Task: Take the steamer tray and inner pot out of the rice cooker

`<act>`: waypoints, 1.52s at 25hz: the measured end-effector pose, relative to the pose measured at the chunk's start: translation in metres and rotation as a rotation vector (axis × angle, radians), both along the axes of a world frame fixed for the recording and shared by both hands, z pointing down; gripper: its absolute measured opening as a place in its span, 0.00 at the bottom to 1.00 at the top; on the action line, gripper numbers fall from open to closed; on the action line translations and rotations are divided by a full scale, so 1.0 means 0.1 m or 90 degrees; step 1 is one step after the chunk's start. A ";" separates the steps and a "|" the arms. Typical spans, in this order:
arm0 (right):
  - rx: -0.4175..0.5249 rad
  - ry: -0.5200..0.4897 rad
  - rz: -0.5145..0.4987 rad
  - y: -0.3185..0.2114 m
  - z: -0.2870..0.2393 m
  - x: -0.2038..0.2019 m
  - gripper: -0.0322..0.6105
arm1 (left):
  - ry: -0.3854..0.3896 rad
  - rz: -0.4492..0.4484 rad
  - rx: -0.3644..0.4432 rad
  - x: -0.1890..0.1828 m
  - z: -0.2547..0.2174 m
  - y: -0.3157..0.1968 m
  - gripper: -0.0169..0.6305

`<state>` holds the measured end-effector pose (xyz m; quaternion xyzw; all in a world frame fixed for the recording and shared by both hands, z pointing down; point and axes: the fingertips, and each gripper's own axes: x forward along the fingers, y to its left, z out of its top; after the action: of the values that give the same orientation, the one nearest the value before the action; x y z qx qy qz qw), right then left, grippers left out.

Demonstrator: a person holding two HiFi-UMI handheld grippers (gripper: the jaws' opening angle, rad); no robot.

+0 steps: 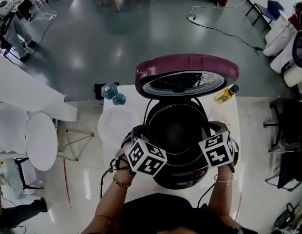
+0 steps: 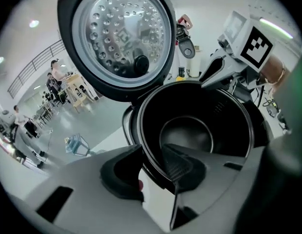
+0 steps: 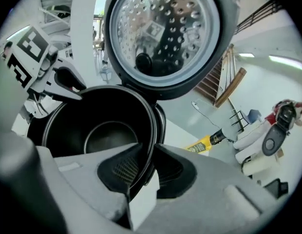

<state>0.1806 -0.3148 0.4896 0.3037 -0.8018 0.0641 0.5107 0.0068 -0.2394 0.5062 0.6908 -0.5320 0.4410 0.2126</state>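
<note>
Maroon-lidded black rice cooker (image 1: 182, 177) stands open at the white table's (image 1: 229, 116) near edge in the head view. The black metal inner pot (image 1: 178, 130) sits inside it, and a white round steamer tray (image 1: 117, 123) lies to its left. The left gripper (image 1: 140, 131) and right gripper (image 1: 218, 128) flank the pot. The left gripper view shows its jaws pinching the pot's rim, one pad inside and one outside. The right gripper view shows the same pinch.
</note>
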 end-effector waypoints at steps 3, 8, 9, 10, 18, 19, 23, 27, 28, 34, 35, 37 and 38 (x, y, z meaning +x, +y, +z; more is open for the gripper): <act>0.026 -0.049 0.020 0.01 -0.10 -0.01 0.16 | 0.019 -0.020 0.013 -0.02 -0.06 0.03 0.20; 0.074 -0.141 0.052 0.01 -0.26 -0.01 0.14 | 0.093 -0.051 0.015 -0.03 -0.10 0.06 0.19; 0.083 -0.154 0.054 0.01 -0.28 -0.01 0.14 | 0.107 -0.057 0.011 -0.03 -0.10 0.06 0.19; 0.088 -0.165 0.055 0.01 -0.29 -0.01 0.14 | 0.115 -0.061 0.010 -0.03 -0.10 0.07 0.19; 0.077 -0.238 0.059 -0.01 -0.29 0.05 0.13 | 0.235 -0.095 0.005 -0.03 -0.05 0.13 0.24; 0.074 -0.247 0.059 -0.01 -0.29 0.04 0.12 | 0.225 -0.090 0.000 -0.03 -0.05 0.13 0.24; 0.055 -0.289 0.064 0.00 -0.31 0.05 0.12 | 0.160 -0.087 -0.004 -0.02 -0.07 0.09 0.19; 0.046 -0.335 0.077 0.01 -0.38 0.09 0.12 | 0.220 -0.129 0.013 -0.03 -0.17 0.09 0.15; 0.051 -0.335 0.076 0.01 -0.40 0.09 0.12 | 0.233 -0.136 0.021 -0.03 -0.21 0.09 0.14; 0.054 -0.403 0.087 0.07 -0.57 0.15 0.12 | 0.226 -0.140 0.076 0.00 -0.44 0.13 0.13; 0.054 -0.419 0.092 0.09 -0.60 0.17 0.11 | 0.228 -0.139 0.086 0.01 -0.48 0.14 0.13; 0.058 -0.444 0.101 0.12 -0.65 0.20 0.11 | 0.250 -0.142 0.106 0.03 -0.54 0.17 0.12; 0.059 -0.456 0.103 0.14 -0.67 0.21 0.11 | 0.264 -0.144 0.116 0.03 -0.58 0.18 0.11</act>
<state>0.2015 -0.3006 0.4221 0.3475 -0.9051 0.1701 0.1764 0.0102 -0.2215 0.4483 0.7188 -0.5884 0.2135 0.3024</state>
